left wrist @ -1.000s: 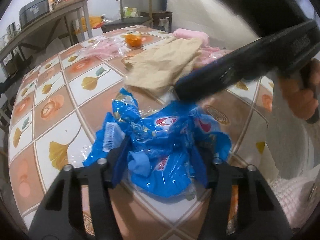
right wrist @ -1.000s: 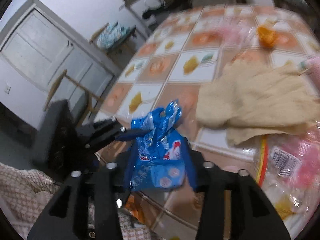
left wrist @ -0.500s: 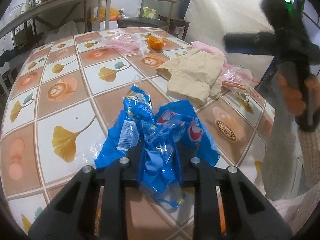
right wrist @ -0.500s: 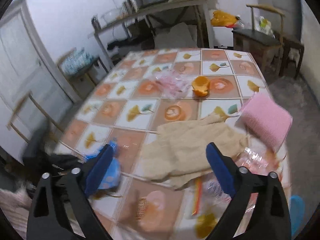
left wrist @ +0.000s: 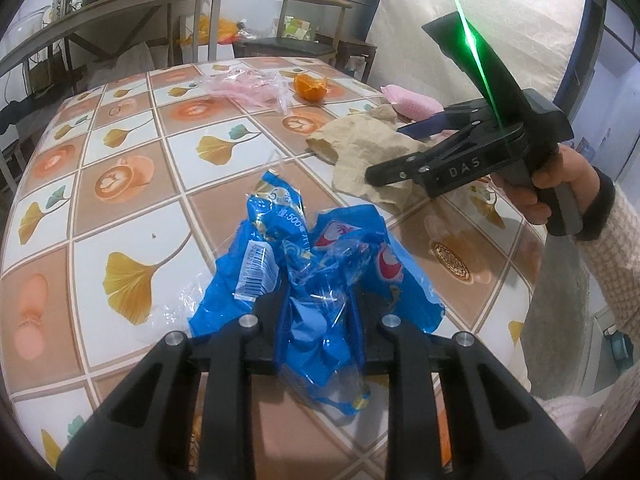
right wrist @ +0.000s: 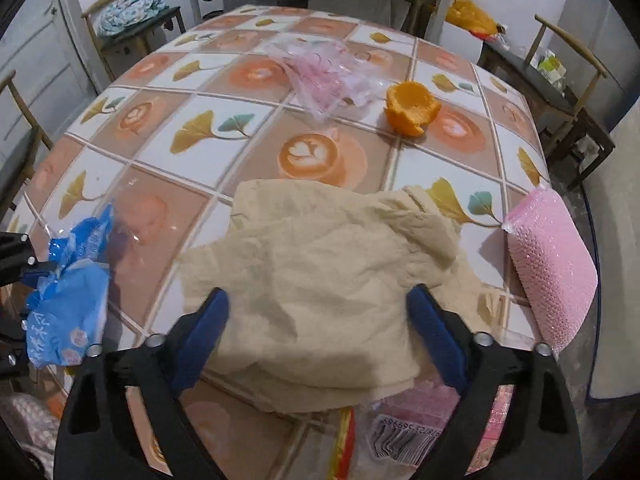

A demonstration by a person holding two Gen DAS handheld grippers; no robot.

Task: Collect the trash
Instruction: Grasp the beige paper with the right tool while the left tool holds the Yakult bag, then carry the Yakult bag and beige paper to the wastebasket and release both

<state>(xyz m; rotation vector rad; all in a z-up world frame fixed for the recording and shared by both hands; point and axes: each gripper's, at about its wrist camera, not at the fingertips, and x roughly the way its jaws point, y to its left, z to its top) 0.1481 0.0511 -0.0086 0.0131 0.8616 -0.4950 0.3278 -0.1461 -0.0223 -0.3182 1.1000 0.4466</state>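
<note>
Wrapper [left wrist: 320, 280], blue, clenched in left gripper [left wrist: 316, 312] at 6 o'clock on worktop [left wrist: 120, 200]. Right gripper [right wrist: 320, 332] over tan paper [right wrist: 320, 264], jaws spread, just narrowing, nothing pinched. Step: reaching second piece. Next, likely: lower, close on paper.

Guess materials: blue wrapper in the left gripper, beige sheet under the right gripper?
Blue wrapper: thin glossy plastic film, judging by the sharp crinkles, shine and clear patches. Beige sheet: looks like matte crumpled paper or tissue, with soft creases and no shine; thin cloth can't be ruled out.
</note>
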